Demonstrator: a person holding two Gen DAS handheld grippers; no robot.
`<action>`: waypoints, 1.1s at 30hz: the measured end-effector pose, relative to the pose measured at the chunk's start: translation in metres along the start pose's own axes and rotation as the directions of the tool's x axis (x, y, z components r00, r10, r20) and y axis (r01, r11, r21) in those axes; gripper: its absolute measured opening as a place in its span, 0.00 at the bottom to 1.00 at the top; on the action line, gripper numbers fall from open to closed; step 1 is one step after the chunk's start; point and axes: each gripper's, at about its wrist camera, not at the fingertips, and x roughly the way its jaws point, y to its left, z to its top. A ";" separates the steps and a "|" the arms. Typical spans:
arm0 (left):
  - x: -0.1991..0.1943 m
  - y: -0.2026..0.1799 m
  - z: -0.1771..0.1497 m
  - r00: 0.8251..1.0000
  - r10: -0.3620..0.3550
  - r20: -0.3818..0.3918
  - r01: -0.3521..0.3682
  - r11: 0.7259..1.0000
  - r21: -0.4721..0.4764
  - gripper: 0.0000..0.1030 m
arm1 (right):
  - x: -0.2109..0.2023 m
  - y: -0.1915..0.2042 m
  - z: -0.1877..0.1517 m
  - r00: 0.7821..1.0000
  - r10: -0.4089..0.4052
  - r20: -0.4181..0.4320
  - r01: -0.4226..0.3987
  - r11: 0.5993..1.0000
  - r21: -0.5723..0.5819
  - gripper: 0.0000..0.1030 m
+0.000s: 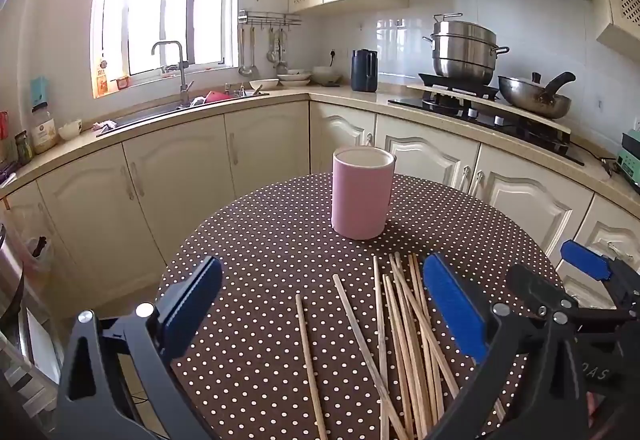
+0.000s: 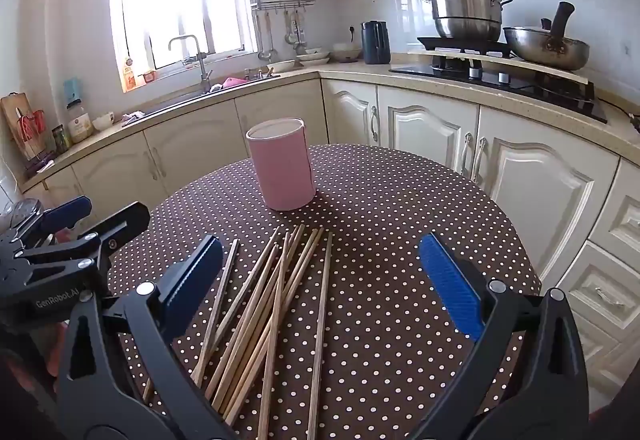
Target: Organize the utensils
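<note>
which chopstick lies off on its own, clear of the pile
The leftmost chopstick in the left wrist view: it lies alone on the dotted cloth, touching none; the other chopsticks cross or overlap.

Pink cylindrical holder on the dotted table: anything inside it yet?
The pink cylindrical holder shows only a pale inner rim; nothing sticks out above it. Its bottom is hidden by the wall. The wooden chopsticks all lie on the tablecloth.

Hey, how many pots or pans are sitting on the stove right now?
2. A stacked steel steamer pot stands on the left side of the stove, and a wok with a dark handle sits to its right. None appears hidden.
</note>
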 end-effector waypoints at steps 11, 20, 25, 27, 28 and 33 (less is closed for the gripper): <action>-0.009 0.004 0.002 1.000 -0.005 0.011 0.005 1.000 -0.001 0.96 | -0.004 0.001 0.000 1.000 -0.001 0.007 0.001 1.000 -0.004 0.94; -0.013 0.007 0.005 1.000 -0.002 0.015 0.002 1.000 -0.004 0.96 | -0.005 0.005 0.000 1.000 0.002 0.004 -0.002 1.000 -0.012 0.94; -0.013 0.008 0.007 1.000 -0.001 0.015 0.002 1.000 -0.004 0.96 | -0.004 0.008 0.001 1.000 0.004 0.002 -0.004 1.000 -0.010 0.94; -0.012 0.009 0.007 1.000 -0.004 0.015 0.004 1.000 -0.005 0.96 | -0.005 0.008 0.002 1.000 0.004 0.002 -0.004 1.000 -0.011 0.94; -0.012 0.009 0.007 1.000 -0.005 0.014 0.005 1.000 -0.006 0.96 | -0.004 0.008 0.002 1.000 0.003 0.002 -0.003 1.000 -0.012 0.94; -0.012 0.008 0.007 1.000 -0.003 0.016 0.003 1.000 -0.004 0.96 | -0.003 0.008 0.004 1.000 0.001 0.003 -0.001 1.000 -0.012 0.94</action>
